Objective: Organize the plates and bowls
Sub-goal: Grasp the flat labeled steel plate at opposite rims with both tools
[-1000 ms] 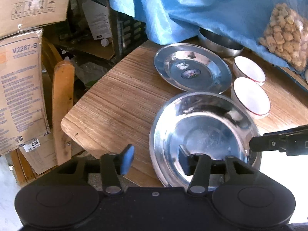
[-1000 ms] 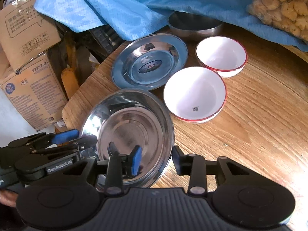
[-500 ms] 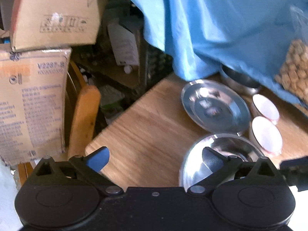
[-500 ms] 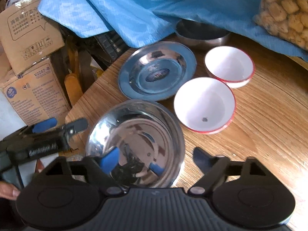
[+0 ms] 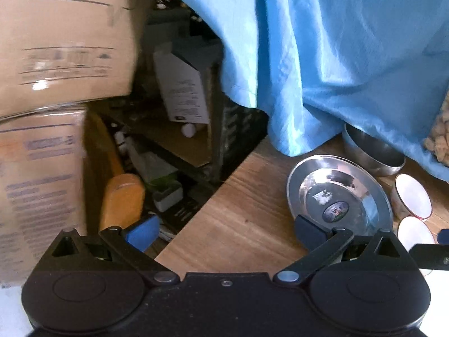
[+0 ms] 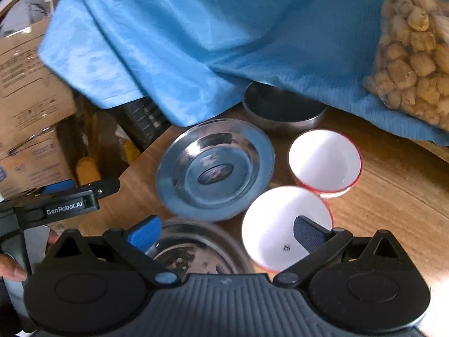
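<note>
A flat steel plate (image 6: 214, 168) with a dark centre sticker lies on the wooden table (image 6: 393, 196); it also shows in the left wrist view (image 5: 339, 193). A deeper steel plate (image 6: 196, 250) lies nearer, partly hidden under my right gripper (image 6: 224, 233), which is open and empty above it. Two white bowls with red rims sit to the right: a near one (image 6: 275, 224) and a far one (image 6: 325, 163). A steel bowl (image 6: 283, 109) sits half under the blue cloth. My left gripper (image 5: 224, 231) is open and empty above the table's left edge.
A blue cloth (image 6: 210, 42) hangs over the back of the table. A clear bag of brown snacks (image 6: 415, 56) rests on it at the right. Cardboard boxes (image 5: 56, 42), a wooden chair back (image 5: 120, 199) and clutter stand beyond the table's left edge (image 5: 210, 202).
Both grippers opened wide, let go of the deep steel plate and pulled back and up. The plate now rests on the table near the flat plate.
</note>
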